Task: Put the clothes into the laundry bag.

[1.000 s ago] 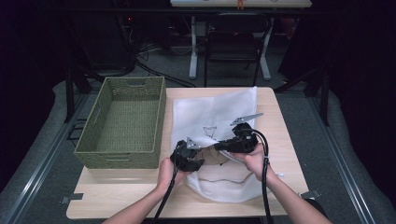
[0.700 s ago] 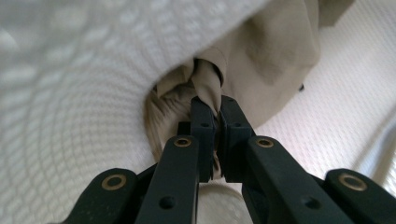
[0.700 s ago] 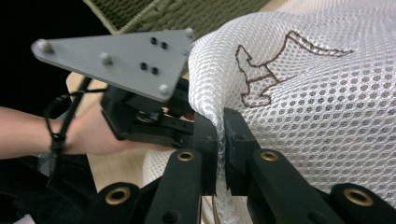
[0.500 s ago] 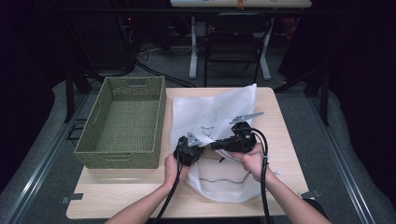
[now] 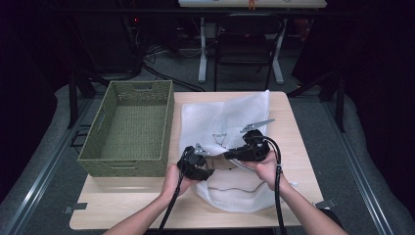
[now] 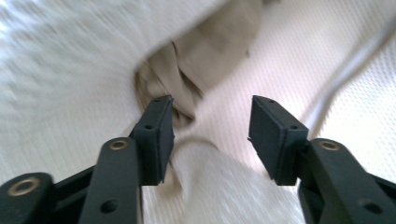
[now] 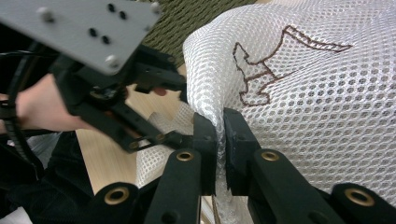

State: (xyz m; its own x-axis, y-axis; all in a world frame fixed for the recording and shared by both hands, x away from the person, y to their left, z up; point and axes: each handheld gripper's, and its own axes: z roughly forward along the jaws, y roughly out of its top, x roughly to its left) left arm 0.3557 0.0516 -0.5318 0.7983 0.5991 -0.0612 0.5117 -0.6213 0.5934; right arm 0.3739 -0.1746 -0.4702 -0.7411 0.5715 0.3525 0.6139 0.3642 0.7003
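1. On the bench, right of the green basket, lies a white mesh bag, mouth toward the person.
2. Inside that mouth sits a beige cloth, dead ahead of the left gripper, so that hand's nearer.
3. Right gripper is pinched tight on the bag's edge, holding it up.
4. Left gripper's jaws are wide apart, one touching the cloth, nothing grabbed yet.

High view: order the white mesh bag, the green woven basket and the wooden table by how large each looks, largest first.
1. wooden table
2. green woven basket and white mesh bag: they cover similar areas, and the bag is rumpled and partly hidden by the grippers, so I won't rank them.
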